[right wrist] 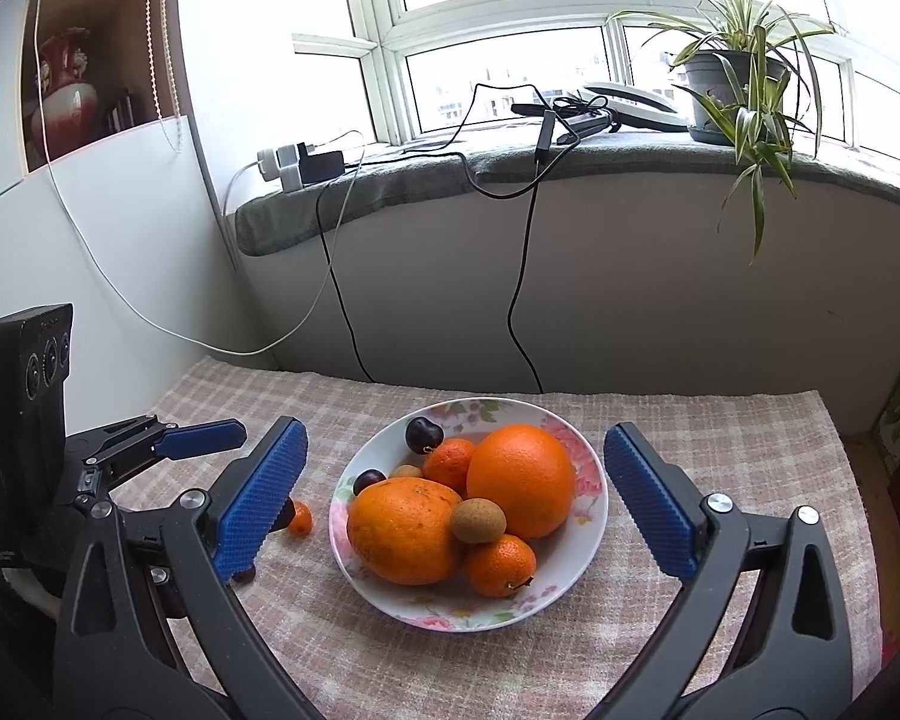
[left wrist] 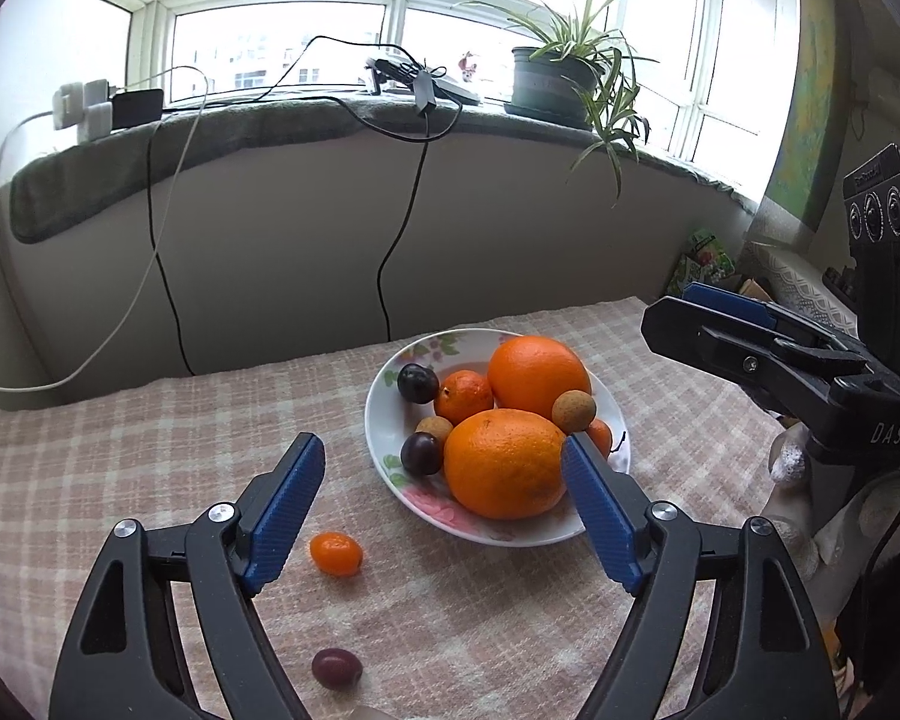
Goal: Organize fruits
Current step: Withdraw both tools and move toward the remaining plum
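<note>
Most fruit is piled in the floral bowl [right wrist: 591, 504] on the tabletop [left wrist: 120, 450], while a kumquat [left wrist: 336, 553] and what seems a grape [left wrist: 336, 668] are left beside it, presumably awaiting collection, with the left gripper [left wrist: 444, 516] and right gripper [right wrist: 450, 504] both held wide open and empty.

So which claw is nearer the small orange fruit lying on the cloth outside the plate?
Left. The kumquat lies just beneath the open left claw, by its left finger. The right claw hangs open around the plate, the kumquat beyond its left finger.
</note>
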The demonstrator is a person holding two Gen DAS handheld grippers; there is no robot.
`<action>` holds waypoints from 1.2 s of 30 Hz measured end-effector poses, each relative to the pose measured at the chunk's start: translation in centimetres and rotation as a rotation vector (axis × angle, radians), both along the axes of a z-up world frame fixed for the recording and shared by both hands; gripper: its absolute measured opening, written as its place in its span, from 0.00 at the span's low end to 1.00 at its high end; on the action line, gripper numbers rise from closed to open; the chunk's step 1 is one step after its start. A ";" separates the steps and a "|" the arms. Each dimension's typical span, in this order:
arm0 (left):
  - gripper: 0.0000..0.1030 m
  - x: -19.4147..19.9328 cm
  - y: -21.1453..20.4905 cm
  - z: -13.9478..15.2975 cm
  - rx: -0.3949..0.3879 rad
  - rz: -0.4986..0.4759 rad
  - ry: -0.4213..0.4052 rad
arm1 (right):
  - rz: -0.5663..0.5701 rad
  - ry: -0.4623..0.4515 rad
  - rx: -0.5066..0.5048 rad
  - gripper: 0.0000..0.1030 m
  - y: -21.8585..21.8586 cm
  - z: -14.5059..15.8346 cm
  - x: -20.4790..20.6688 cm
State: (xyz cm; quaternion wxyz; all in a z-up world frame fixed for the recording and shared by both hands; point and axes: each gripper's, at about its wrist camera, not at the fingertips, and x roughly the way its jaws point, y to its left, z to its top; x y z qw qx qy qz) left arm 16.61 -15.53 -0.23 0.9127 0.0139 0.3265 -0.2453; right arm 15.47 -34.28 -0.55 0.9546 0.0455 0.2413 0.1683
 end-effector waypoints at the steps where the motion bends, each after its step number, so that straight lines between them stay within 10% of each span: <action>1: 0.79 -0.2 0.1 0.0 0.000 0.002 -0.001 | 0.000 -0.002 -0.001 0.98 0.0 0.1 -0.2; 36: 0.75 -6.3 10.8 -4.6 0.026 0.179 0.080 | 0.167 0.085 -0.031 0.98 6.1 -3.9 -4.0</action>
